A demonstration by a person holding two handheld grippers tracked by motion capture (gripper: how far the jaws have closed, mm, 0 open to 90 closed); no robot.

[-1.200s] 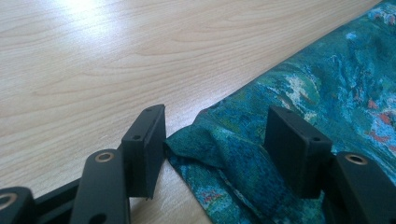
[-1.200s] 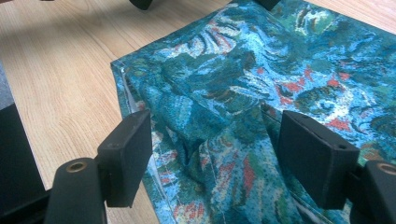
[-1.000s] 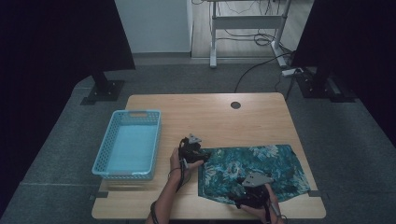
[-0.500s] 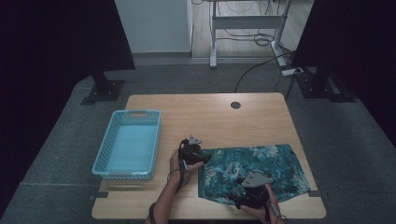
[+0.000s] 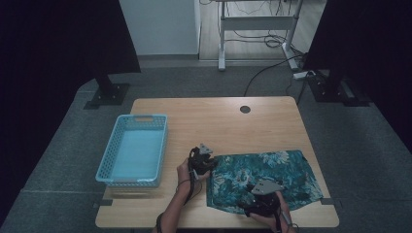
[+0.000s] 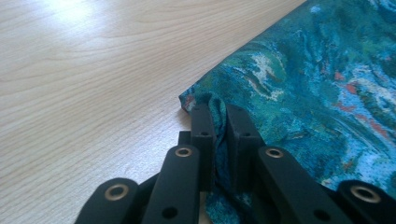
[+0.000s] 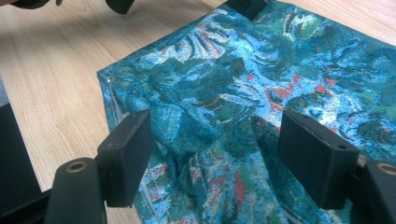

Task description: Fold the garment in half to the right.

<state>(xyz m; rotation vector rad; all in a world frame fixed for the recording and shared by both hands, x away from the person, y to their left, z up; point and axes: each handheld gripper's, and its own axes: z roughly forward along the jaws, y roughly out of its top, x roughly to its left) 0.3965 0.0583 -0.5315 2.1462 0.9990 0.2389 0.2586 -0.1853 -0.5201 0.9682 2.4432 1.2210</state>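
The patterned teal cloth (image 5: 265, 177) lies spread flat on the desk (image 5: 214, 121), on the side away from the blue basket (image 5: 132, 150), and the work on it looks to be at its very start. The left claw (image 6: 219, 123) has just been closing, and its jaws now pinch a small bunched fold at the cloth's corner — the fabric rises between the two black pads, with bare wood just to the claw's left and the rest of the cloth running off to its right. The right claw (image 7: 215, 154) stands wide open over the near edge of the cloth, a soft wrinkle lying between its jaws but neither pad pressing on it; the cloth's near corner sits just beyond its left jaw. So one of two grips seems made and the other not yet taken. Nothing is lifted or folded so far — the cloth is still one flat sheet. What is left, by my reading, is for the right claw to close on its edge and then the fold or the carry itself, perhaps toward the basket, which stands empty beyond the left claw.
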